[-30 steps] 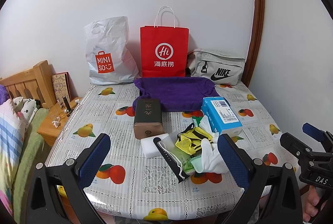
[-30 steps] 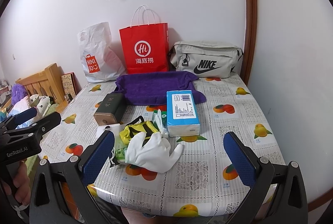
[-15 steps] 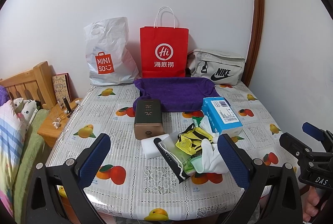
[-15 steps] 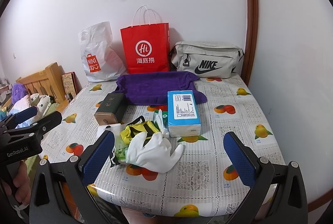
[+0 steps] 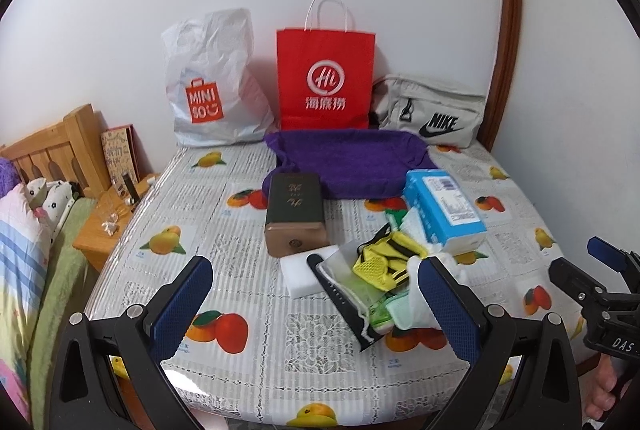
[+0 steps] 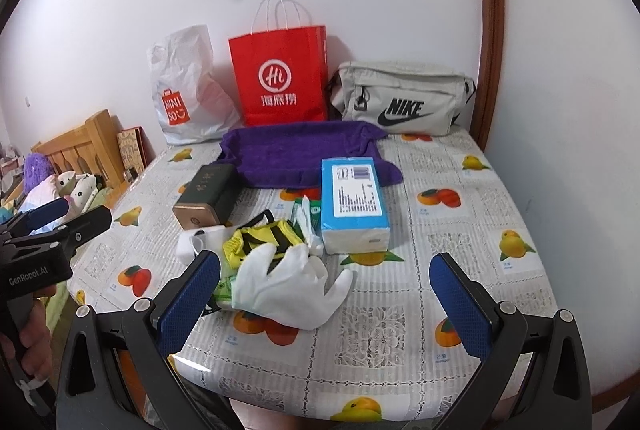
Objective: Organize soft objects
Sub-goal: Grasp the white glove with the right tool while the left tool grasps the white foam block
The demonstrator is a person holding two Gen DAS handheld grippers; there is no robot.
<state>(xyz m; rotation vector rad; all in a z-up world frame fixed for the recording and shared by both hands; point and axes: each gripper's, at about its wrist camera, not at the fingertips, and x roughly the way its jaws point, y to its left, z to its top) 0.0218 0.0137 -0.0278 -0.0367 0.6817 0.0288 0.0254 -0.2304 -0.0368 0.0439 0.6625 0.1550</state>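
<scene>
Left wrist view: right gripper [image 5: 450, 310] finger hides white glove [image 5: 420, 312].

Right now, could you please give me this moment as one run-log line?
phase: pre-grasp | left gripper: open, empty | right gripper: open, empty | white glove: untouched on pile | purple towel: flat behind

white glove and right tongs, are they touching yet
Apart. The right wrist view shows the tongs open at the table's near edge, with the white glove lying on the tablecloth between and beyond the two pads, neither of them reaching it.
</scene>
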